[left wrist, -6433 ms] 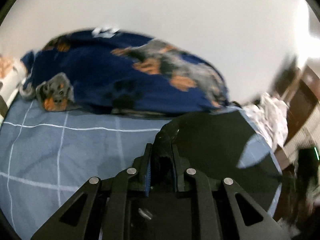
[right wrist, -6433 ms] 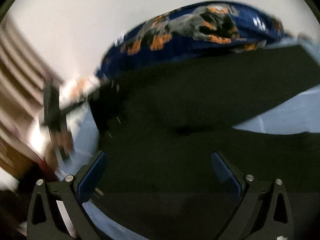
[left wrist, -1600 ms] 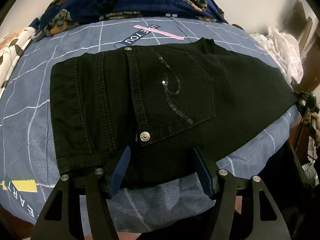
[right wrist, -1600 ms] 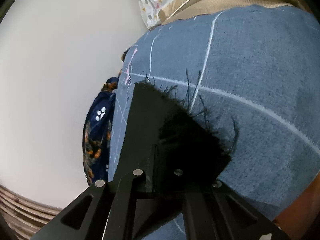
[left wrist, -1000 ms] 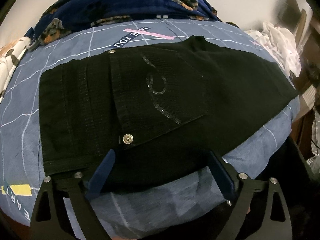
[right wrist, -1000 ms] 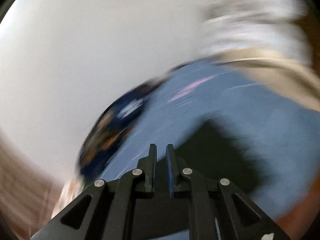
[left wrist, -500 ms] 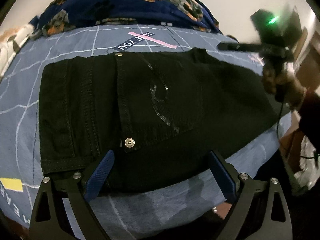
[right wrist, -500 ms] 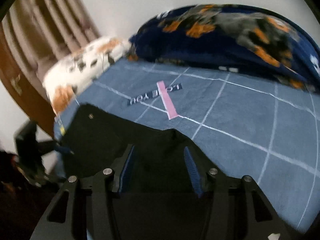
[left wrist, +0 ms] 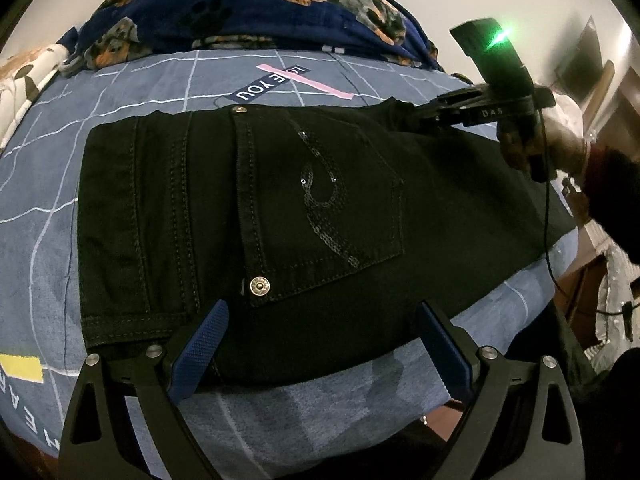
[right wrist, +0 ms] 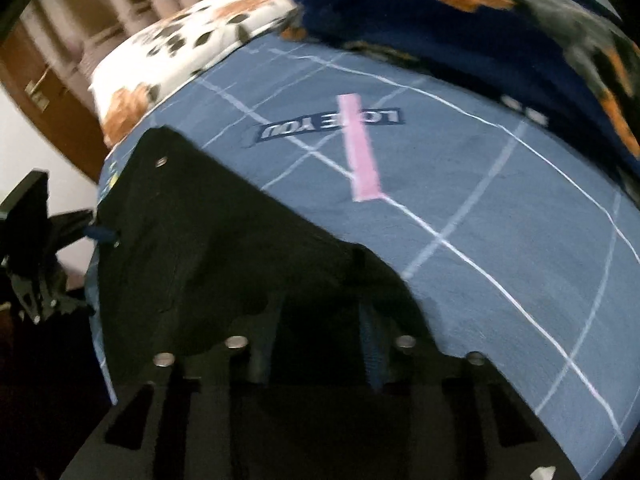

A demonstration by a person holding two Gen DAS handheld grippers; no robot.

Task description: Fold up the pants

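Note:
Black pants (left wrist: 320,200) lie folded lengthwise on the blue bed sheet (left wrist: 40,260), back pocket with sequins facing up. My left gripper (left wrist: 322,308) stands open over the near edge of the pants, nothing between its blue pads (left wrist: 200,348). My right gripper (left wrist: 400,114), held by a hand (left wrist: 560,144), reaches the far edge at the crotch point. In the right wrist view the right gripper (right wrist: 320,320) is closing, its fingers still apart, with black pants (right wrist: 200,240) fabric between them. The left gripper (right wrist: 96,234) shows at that view's left edge.
A navy blanket with dog prints (left wrist: 240,8) is heaped at the far side of the bed. A white patterned pillow (right wrist: 180,40) lies at the head end. The bed's edge runs just below my left gripper. A cable (left wrist: 548,220) hangs from the right hand.
The right gripper came into the left wrist view and settled at the pants' far edge; its jaws have narrowed since half a second ago. The left gripper stays wide open, hardly moved.

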